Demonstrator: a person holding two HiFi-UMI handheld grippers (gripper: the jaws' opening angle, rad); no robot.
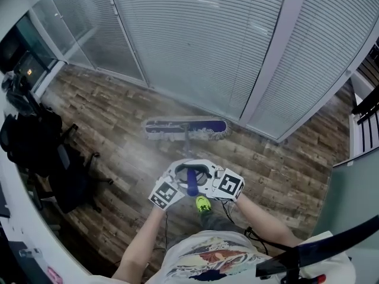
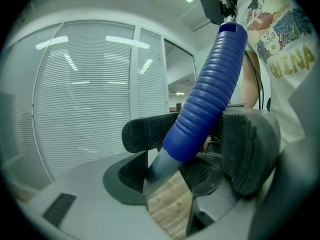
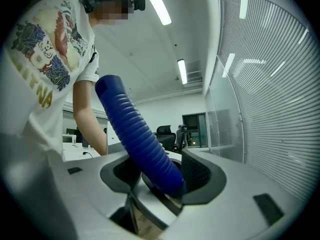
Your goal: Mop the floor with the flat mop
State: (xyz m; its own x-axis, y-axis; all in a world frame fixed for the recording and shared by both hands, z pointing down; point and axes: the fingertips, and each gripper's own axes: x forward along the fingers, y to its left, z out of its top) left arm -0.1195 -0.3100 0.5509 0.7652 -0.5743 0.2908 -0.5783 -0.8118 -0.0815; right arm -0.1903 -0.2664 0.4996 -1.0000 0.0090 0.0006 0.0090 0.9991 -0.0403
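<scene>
The flat mop's head (image 1: 185, 128) lies on the wooden floor (image 1: 118, 123) close to the glass wall, and its pole runs back to a ribbed blue grip (image 1: 192, 181) in front of me. Both grippers hold that grip from opposite sides: my left gripper (image 1: 180, 175) on the left and my right gripper (image 1: 208, 177) on the right. In the left gripper view the blue grip (image 2: 207, 91) and grey pole cross my left gripper (image 2: 162, 176), against its pads. In the right gripper view the blue grip (image 3: 137, 134) sits wedged in my right gripper (image 3: 160, 178).
A glass partition with closed blinds (image 1: 195, 40) runs across the far side. A black office chair and bags (image 1: 41, 147) stand at the left beside a white desk edge. My yellow-green shoe (image 1: 203, 203) is just behind the grippers. A dark rail (image 1: 366, 108) stands at the right.
</scene>
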